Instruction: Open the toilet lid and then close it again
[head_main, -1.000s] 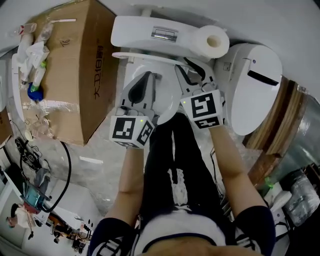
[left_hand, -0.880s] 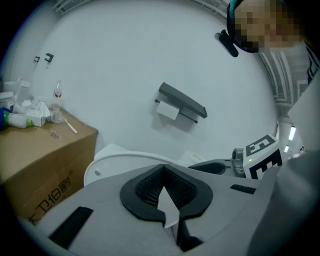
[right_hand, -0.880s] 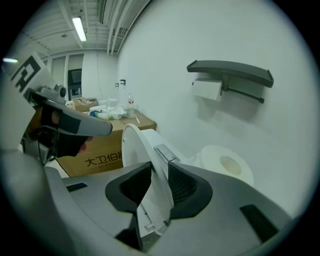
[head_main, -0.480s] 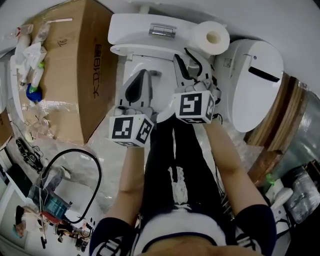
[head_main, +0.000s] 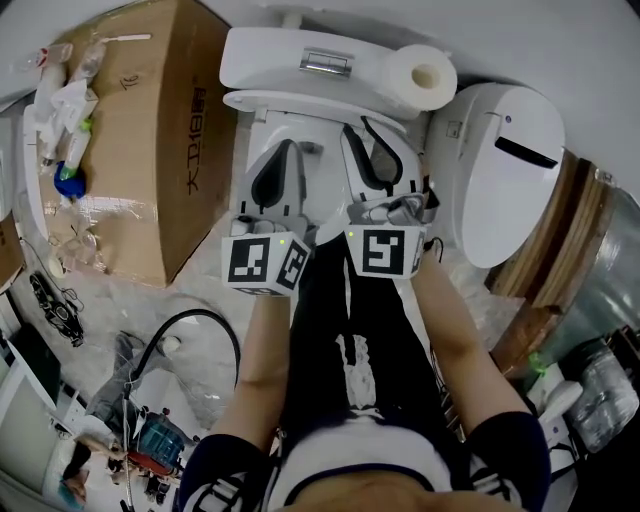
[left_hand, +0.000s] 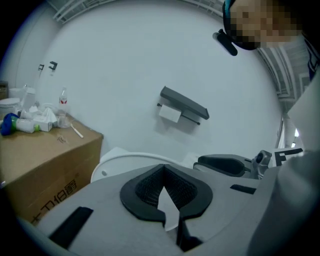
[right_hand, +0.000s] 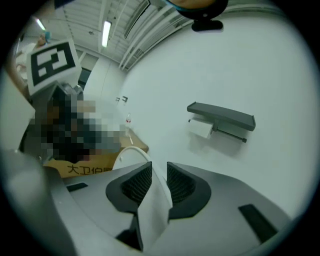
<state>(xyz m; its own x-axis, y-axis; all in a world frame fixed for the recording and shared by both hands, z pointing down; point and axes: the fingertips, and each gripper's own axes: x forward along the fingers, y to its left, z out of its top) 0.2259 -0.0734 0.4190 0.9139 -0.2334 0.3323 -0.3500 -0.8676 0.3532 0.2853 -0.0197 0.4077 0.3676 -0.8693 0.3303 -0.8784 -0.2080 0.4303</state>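
The white toilet (head_main: 300, 65) stands under me in the head view, its lid (head_main: 318, 168) partly raised. My right gripper (head_main: 364, 140) is shut on the lid's front edge. In the right gripper view that white edge (right_hand: 152, 205) runs up between the two dark pads, at my right gripper (right_hand: 159, 169). The lid's curved rim (right_hand: 131, 154) shows beyond. To the left of the right one, my left gripper (head_main: 284, 150) hovers over the lid, jaws shut with nothing in them. In the left gripper view, my left gripper (left_hand: 163, 169) has its tips together, with the lid (left_hand: 120, 162) behind them.
A large cardboard box (head_main: 140, 150) with bottles (head_main: 65, 100) on top stands left of the toilet. A paper roll (head_main: 426, 78) sits on the tank. Another white toilet part (head_main: 510, 170) leans at the right. A grey paper holder (right_hand: 220, 117) hangs on the wall.
My right gripper has risen and rolled with the lid's edge in it, its marker cube sliding left in the head view. The left gripper has stayed in place.
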